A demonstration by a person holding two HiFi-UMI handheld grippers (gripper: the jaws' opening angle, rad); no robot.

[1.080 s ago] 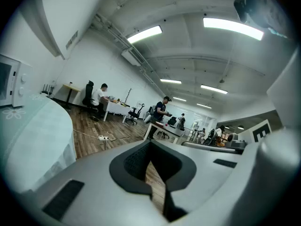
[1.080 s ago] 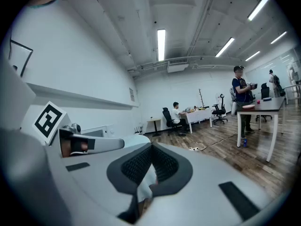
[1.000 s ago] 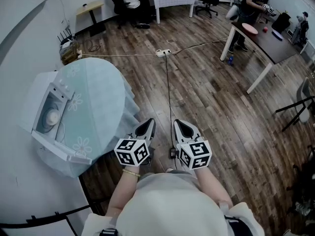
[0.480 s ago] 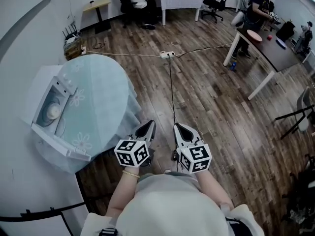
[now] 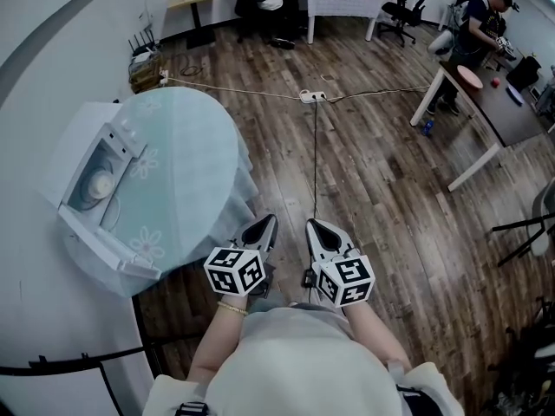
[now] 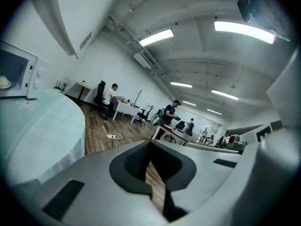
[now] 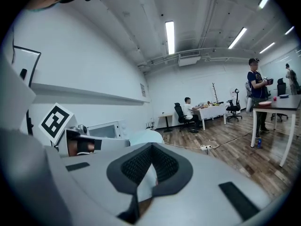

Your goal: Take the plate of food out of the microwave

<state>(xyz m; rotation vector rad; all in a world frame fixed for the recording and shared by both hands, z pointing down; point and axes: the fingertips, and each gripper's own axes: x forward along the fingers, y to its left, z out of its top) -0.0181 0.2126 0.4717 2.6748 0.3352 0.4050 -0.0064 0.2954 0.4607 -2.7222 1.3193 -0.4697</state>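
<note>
A white microwave point(image 5: 91, 189) stands on a round table with a pale teal cloth point(image 5: 186, 159), at the left of the head view. Its door point(image 5: 108, 250) is swung open, and a plate of pale food point(image 5: 102, 183) sits inside. The left gripper view catches the microwave point(image 6: 19, 74) at its far left edge. My left gripper point(image 5: 260, 230) and right gripper point(image 5: 314, 230) are held side by side in front of my body, over the wood floor, to the right of the table and well short of the microwave. Both are shut and hold nothing.
A power strip point(image 5: 312, 96) with a cable point(image 5: 315, 172) lies on the wood floor ahead. A dark desk point(image 5: 486, 102) with a person beside it stands at the right. More people, tables and office chairs point(image 5: 403, 7) are at the far end.
The table and microwave have drifted up and to the right in the head view, as the camera turned. Both grippers have stayed together, shut, in the same place before my body.
</note>
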